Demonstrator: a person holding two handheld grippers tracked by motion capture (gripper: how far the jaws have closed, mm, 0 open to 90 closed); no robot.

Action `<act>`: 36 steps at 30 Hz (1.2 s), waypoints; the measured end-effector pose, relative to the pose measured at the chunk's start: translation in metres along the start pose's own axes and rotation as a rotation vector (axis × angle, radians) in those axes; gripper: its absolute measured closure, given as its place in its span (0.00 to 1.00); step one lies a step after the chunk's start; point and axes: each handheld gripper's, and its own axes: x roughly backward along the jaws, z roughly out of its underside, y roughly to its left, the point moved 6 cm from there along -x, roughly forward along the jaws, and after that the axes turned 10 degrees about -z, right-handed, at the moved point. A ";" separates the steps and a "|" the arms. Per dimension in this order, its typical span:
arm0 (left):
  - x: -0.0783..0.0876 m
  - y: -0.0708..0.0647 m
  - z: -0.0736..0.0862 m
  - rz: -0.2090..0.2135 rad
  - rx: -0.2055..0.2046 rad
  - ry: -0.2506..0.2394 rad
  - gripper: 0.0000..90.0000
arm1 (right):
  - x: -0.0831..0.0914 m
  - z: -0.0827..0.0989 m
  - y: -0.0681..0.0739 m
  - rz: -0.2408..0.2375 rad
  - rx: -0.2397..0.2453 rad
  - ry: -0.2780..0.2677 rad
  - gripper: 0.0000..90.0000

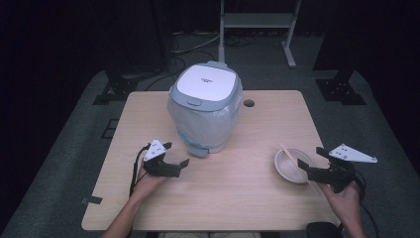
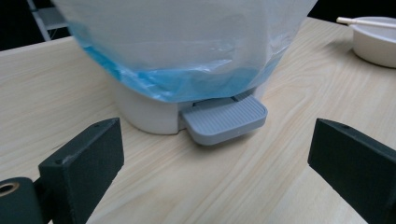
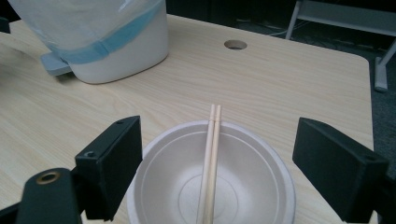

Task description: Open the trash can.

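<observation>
A small white pedal bin (image 1: pixel 205 104) with a grey-rimmed lid and a clear-blue liner bag stands at the table's middle back. Its grey foot pedal (image 2: pixel 224 120) faces my left gripper (image 1: pixel 174 155), which is open a short way in front of it, jaws wide apart. At the right, a beige bowl (image 1: pixel 293 165) holds a pair of wooden chopsticks (image 3: pixel 208 163) laid across it. My right gripper (image 1: pixel 312 163) is open, its jaws spread either side of the bowl's near rim; nothing is held.
The light wooden table (image 1: pixel 237 198) has a round cable hole (image 1: pixel 248 103) behind the bin. A piece of dark tape (image 1: pixel 92 201) sits at the front left edge. A metal stand (image 1: pixel 257 22) and cables lie on the floor beyond.
</observation>
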 end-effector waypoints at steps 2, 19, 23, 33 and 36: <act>-0.006 -0.004 0.000 -0.006 0.002 0.005 0.03 | 0.000 0.000 0.000 -0.001 0.002 -0.001 0.16; -0.037 -0.026 0.002 -0.104 0.071 0.115 0.05 | -0.002 -0.002 0.003 -0.011 0.014 -0.009 0.16; -0.040 -0.028 0.002 -0.131 0.084 0.139 0.05 | -0.002 -0.002 0.004 -0.014 0.014 -0.008 0.16; -0.054 -0.039 0.000 -0.195 0.148 0.191 0.05 | -0.003 -0.004 0.006 -0.020 0.018 -0.012 0.16; -0.058 -0.042 -0.002 -0.213 0.135 0.212 0.05 | -0.003 -0.004 0.007 -0.021 0.019 -0.012 0.16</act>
